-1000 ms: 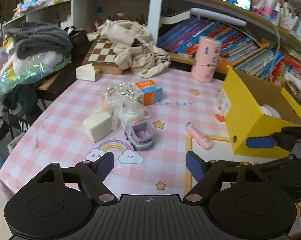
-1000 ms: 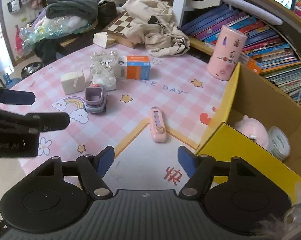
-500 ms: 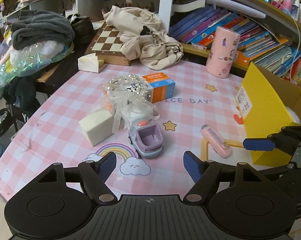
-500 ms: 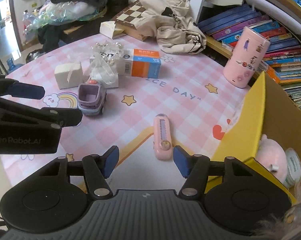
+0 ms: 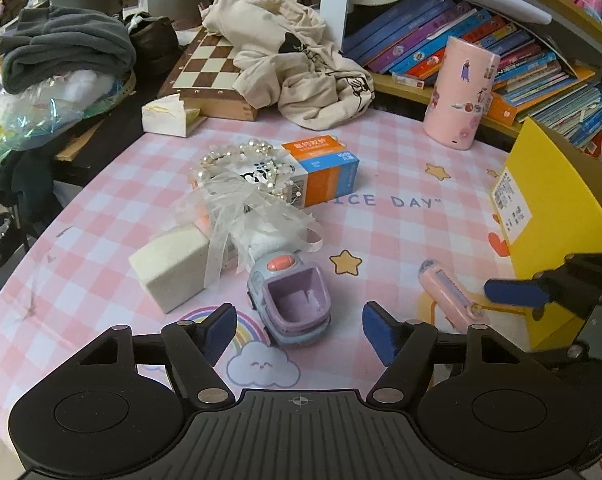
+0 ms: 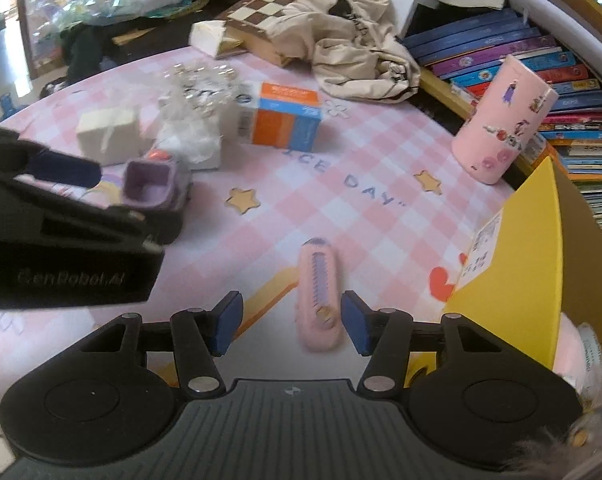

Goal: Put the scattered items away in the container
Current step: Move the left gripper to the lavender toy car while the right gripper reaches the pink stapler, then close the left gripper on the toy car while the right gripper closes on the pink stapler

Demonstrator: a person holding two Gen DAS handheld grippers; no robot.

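Observation:
A purple toy car (image 5: 291,300) stands on the pink checked tablecloth, partly between the open fingers of my left gripper (image 5: 299,330). A pink utility knife (image 6: 318,300) lies flat with its near end between the open fingers of my right gripper (image 6: 291,322); it also shows in the left wrist view (image 5: 447,294). The yellow box (image 5: 553,216) stands at the right, with a pink plush toy (image 6: 569,354) inside. An orange and blue carton (image 5: 325,170), a cream block (image 5: 173,270) and a pearl and ribbon bundle (image 5: 245,188) lie behind the car.
A pink patterned cylinder (image 5: 463,94) stands at the back right. A chessboard (image 5: 213,76), a beige garment (image 5: 301,60) and a tissue pack (image 5: 167,116) lie at the table's far edge. Book shelves (image 5: 501,56) run behind. The table's left edge drops off.
Both grippers have moved forward and down. The toy car now sits between the left fingers and the pink knife between the right fingers. Both stay open.

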